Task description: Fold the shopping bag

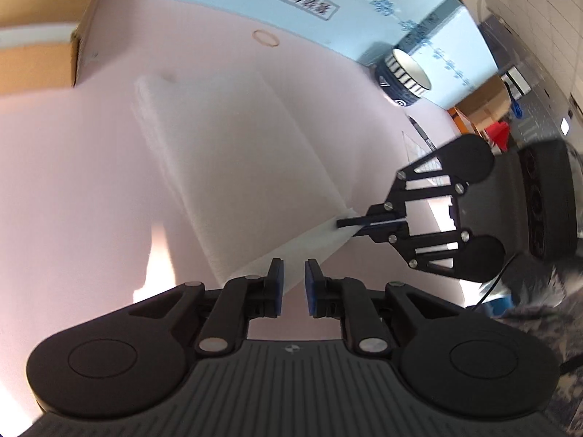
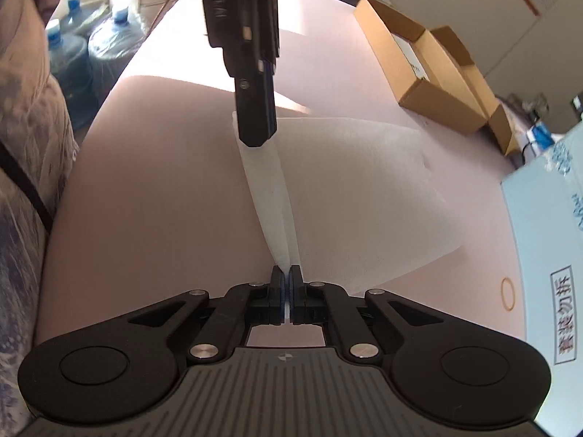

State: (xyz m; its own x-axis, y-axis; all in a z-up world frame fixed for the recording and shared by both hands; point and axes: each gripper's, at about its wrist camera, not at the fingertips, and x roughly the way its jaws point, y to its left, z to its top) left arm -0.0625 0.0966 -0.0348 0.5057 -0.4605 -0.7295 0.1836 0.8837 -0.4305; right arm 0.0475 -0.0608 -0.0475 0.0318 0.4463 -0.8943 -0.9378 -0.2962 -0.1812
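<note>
A white shopping bag point(image 1: 237, 153) lies folded flat on the pink table point(image 1: 65, 182). In the left wrist view my left gripper point(image 1: 293, 266) is at the bag's near edge, its blue pads a small gap apart with white fabric showing between them and no pad pressing on it. My right gripper point(image 1: 340, 223) is shut on the bag's right corner. In the right wrist view my right gripper point(image 2: 289, 273) pinches a raised strip of the bag point(image 2: 364, 189). That strip runs up to the left gripper point(image 2: 258, 144), which points down at the far corner.
Open cardboard boxes point(image 2: 430, 73) stand along the table's far side. A light blue printed box point(image 2: 546, 255) and a rubber band point(image 2: 507, 293) lie at the right. A striped round container point(image 1: 404, 73) sits by the blue box. Water bottles point(image 2: 73, 51) stand beyond the table; patterned clothing point(image 2: 25, 127) is at the left.
</note>
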